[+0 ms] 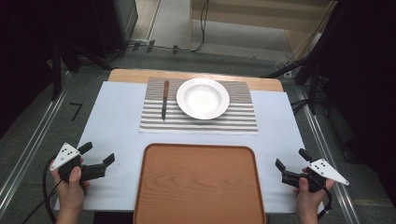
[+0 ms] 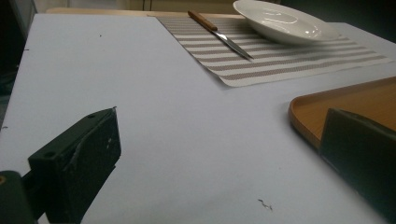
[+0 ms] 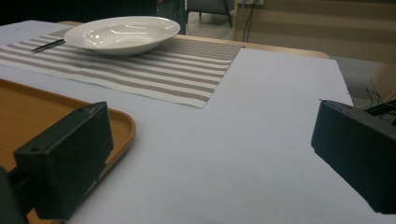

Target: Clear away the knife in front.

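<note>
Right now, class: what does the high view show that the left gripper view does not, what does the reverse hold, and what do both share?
Only the high view takes in both hands, the left gripper and right gripper, both open, and the whole wooden tray. Only the left gripper view gives a close look along its own black jaws and a small dark mark on the white table cover. Both share the knife, white bowl and striped placemat.
</note>
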`<move>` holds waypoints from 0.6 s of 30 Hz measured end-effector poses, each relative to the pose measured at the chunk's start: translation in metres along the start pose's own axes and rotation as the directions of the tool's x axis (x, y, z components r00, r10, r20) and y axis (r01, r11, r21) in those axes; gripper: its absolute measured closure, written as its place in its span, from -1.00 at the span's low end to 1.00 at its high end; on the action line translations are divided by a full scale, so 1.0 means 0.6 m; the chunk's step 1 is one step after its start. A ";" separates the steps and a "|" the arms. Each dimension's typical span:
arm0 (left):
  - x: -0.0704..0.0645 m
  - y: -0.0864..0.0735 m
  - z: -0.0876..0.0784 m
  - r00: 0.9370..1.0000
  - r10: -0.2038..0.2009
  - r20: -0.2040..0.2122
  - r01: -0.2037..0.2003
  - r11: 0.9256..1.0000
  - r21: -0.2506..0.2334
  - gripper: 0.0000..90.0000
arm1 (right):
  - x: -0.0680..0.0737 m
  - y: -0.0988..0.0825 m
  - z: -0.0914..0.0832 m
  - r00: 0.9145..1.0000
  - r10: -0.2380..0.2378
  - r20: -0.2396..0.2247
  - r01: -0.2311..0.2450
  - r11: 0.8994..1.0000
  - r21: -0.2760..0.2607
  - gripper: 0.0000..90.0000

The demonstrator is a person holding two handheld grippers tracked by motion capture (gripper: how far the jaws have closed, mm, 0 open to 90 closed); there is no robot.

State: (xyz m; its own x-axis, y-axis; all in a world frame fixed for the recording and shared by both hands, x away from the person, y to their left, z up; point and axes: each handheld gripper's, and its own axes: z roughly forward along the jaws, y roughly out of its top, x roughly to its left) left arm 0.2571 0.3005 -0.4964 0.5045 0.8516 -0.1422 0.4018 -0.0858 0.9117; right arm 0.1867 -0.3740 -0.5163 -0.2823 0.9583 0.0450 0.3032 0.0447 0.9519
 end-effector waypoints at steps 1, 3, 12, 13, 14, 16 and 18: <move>0.000 0.000 0.000 1.000 0.000 0.000 0.000 1.000 0.000 -1.00 | 0.000 0.000 0.000 1.000 0.000 0.000 0.000 1.000 0.000 -1.00; -0.001 0.001 0.000 1.000 0.004 0.002 -0.004 1.000 0.003 -1.00 | 0.002 0.000 0.000 1.000 -0.002 -0.002 0.002 1.000 0.002 -1.00; -0.011 0.016 -0.005 0.999 0.033 -0.001 -0.033 0.999 0.000 -1.00 | 0.002 0.000 -0.002 1.000 -0.005 -0.006 0.005 1.000 -0.004 -1.00; -0.011 0.016 -0.005 0.999 0.033 -0.001 -0.033 0.999 0.000 -1.00 | 0.002 0.000 -0.002 1.000 -0.005 -0.006 0.005 1.000 -0.004 -1.00; -0.018 0.024 -0.006 0.999 0.051 -0.010 -0.051 0.999 -0.004 -1.00 | 0.002 0.000 -0.002 1.000 -0.002 -0.007 0.002 1.000 -0.007 -1.00; -0.023 0.031 -0.007 0.998 0.056 -0.014 -0.056 0.998 -0.009 -1.00 | 0.001 0.000 -0.003 1.000 0.003 -0.007 -0.003 1.000 -0.007 -1.00; -0.028 0.037 -0.009 0.998 0.058 -0.021 -0.059 0.998 -0.013 -1.00 | 0.000 -0.001 -0.004 1.000 0.005 -0.009 -0.005 1.000 -0.012 -1.00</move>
State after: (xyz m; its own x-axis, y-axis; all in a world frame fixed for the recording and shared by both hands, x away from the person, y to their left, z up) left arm 0.2532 0.2871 -0.4714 0.5113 0.8556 -0.0808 0.3613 -0.1287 0.9235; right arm 0.1845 -0.3745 -0.5159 -0.2889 0.9559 0.0528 0.2934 0.0359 0.9553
